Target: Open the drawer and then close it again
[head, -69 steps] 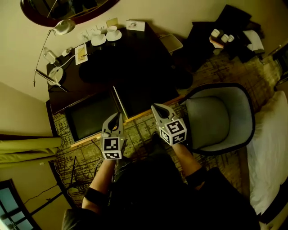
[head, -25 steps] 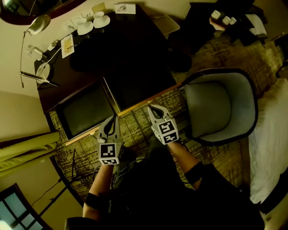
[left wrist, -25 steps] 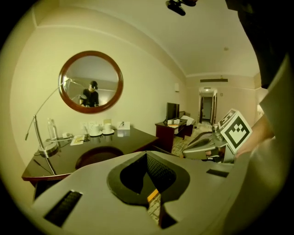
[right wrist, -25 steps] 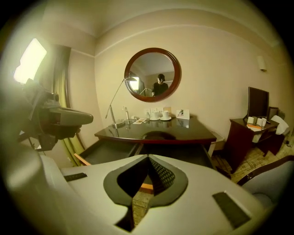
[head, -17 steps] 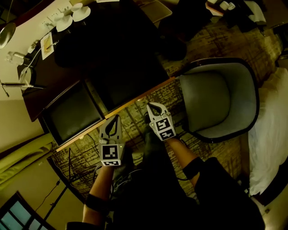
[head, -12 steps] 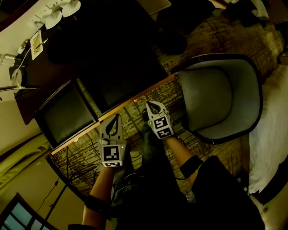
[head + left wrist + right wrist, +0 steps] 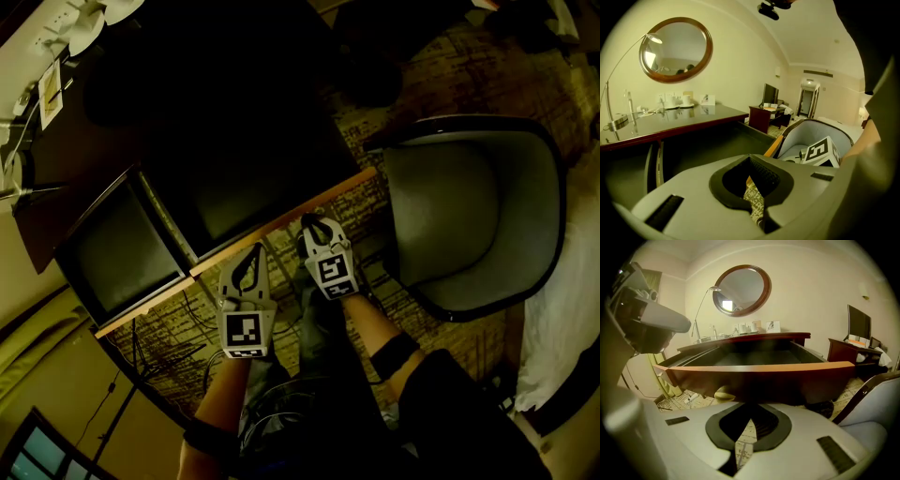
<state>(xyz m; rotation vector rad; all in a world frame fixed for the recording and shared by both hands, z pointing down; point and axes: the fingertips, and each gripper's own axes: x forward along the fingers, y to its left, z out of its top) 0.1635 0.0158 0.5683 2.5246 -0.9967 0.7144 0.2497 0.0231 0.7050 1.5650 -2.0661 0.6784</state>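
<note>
At desk (image 7: 94,131) front edge, drawer (image 7: 281,225) standing pulled out, wooden front rail facing both grippers. Left gripper (image 7: 253,251) and right gripper (image 7: 315,225) hovering just short of rail, jaws pressed together, gripping nothing. Judging opening done; pushing drawer shut remaining.

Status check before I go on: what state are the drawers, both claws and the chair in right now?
Larger drawer: pulled open, nothing visible inside.
Smaller drawer: also pulled open.
Left claw: shut, empty.
Right claw: shut, empty, facing the larger drawer's front.
Armchair: seat unoccupied.
</note>
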